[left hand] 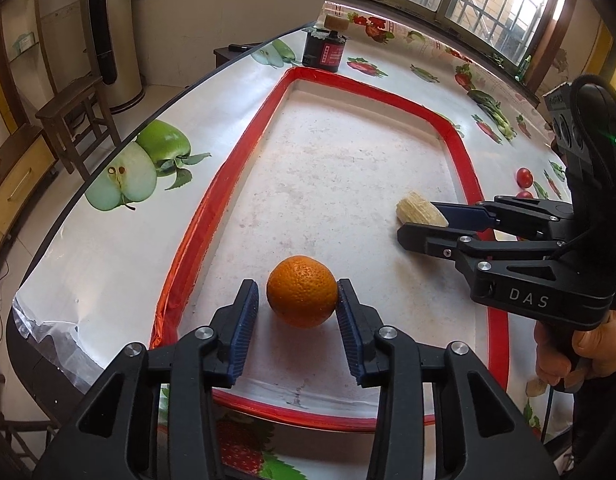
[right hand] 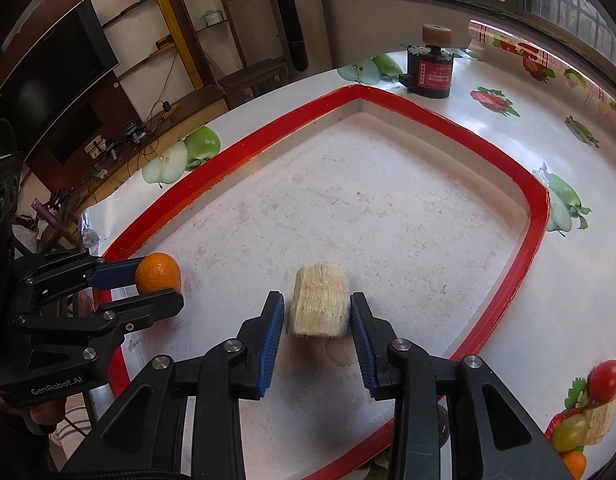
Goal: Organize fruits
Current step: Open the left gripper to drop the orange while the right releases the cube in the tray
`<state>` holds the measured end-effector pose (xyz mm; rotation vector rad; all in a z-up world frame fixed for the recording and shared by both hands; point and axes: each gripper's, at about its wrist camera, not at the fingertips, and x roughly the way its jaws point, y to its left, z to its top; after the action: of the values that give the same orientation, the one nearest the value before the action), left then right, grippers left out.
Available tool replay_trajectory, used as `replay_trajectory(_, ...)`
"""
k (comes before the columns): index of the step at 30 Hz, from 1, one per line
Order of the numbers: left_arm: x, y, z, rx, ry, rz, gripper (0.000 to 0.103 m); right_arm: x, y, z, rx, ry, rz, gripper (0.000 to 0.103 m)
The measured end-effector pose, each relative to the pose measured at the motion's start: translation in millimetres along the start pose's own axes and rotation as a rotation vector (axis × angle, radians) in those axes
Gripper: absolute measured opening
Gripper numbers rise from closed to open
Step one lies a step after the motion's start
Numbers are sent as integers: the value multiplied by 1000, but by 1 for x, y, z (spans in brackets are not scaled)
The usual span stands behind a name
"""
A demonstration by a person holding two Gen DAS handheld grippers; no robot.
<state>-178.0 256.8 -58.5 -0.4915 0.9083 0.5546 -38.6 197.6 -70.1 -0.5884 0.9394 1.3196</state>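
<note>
Left hand-held gripper (left hand: 298,296) brackets a round orange citrus fruit (left hand: 302,291) resting on the pale stone worktop (left hand: 347,168) inside the red-taped border (left hand: 224,188); right pad touches, left pad just clear. Right hand-held gripper (right hand: 316,312) sits narrowly around a pale fibrous cut sugarcane chunk (right hand: 319,307), whether it grips I cannot tell.

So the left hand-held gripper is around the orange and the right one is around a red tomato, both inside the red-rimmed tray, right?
Not quite. The right hand-held gripper brackets a pale, fibrous chunk, not a red tomato; the right wrist view shows it. The red tomato lies outside the tray, on the tablecloth. The rest holds: the left hand-held gripper is around the orange inside the tray.
</note>
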Motion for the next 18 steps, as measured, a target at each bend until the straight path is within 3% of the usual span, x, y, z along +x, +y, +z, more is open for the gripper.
replay_trajectory(3,-4,0,-3,-3,-1,8,39,-3,0,0,7,-4,-1,48)
replay_trajectory(8,-14,-2,-5,-4,-14,19,39,-19,2,-3,9,-29,3,48)
replay_trajectory(11,-23,-5,-6,-4,-33,26,52,-31,5,-6,7,-48,3,48)
replay_trajectory(18,-41,-18,-9,4,-65,39,52,-70,4,-22,23,-106,1,51)
